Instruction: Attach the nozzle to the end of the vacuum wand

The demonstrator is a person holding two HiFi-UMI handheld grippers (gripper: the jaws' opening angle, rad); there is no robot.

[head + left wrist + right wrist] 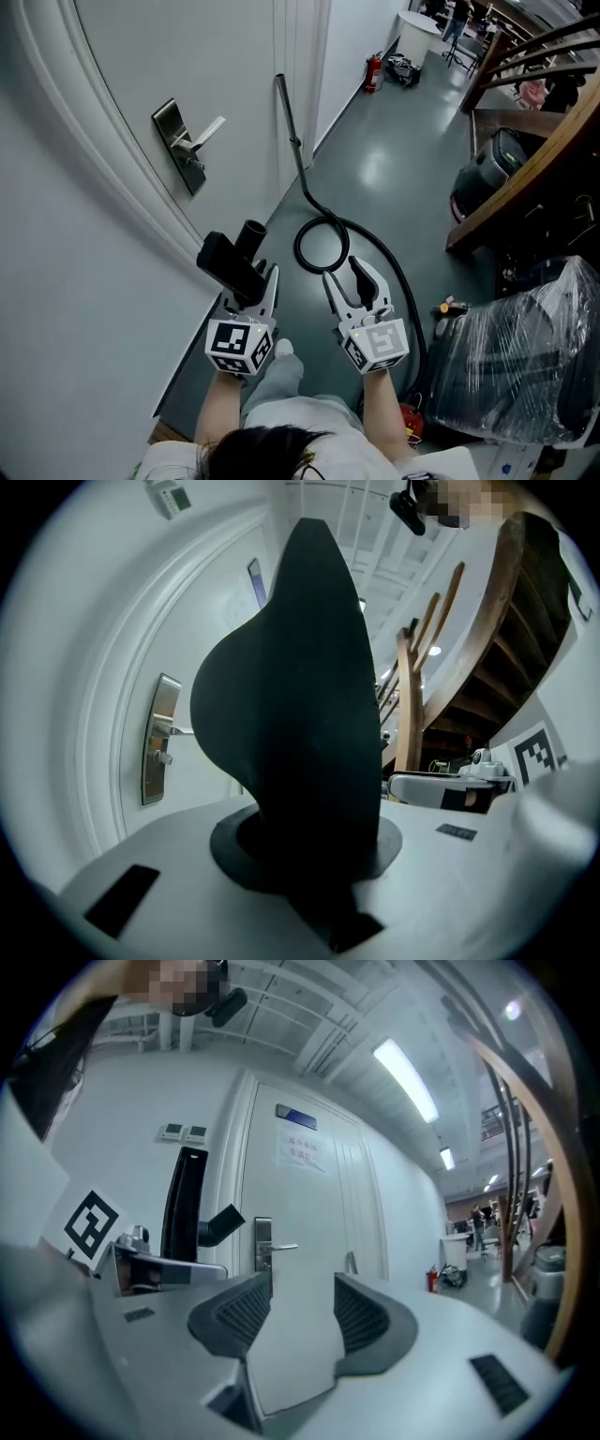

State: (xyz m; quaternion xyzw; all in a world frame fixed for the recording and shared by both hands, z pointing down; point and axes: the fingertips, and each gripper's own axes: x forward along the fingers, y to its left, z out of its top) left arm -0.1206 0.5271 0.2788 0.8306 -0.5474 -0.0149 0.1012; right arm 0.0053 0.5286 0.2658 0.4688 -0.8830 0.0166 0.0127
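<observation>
A black vacuum nozzle (230,258) is clamped in my left gripper (251,281), which is shut on it; the nozzle's tube end points up and away. Seen from the left gripper view, the nozzle (300,705) fills the middle between the jaws. My right gripper (356,279) is held beside it, open, with nothing between its ribbed pads (246,1312). The dark vacuum wand (289,122) leans upright against the white door ahead, and its black hose (307,187) curls in a loop on the floor. From the right gripper view, the wand's tip (349,1262) shows beyond the jaws.
The white door carries a metal lever handle (187,141). A dark vacuum body (483,173) sits under a wooden stair rail (525,159) on the right. A plastic-wrapped bundle (516,366) lies at the lower right, and a fire extinguisher (373,73) stands down the corridor.
</observation>
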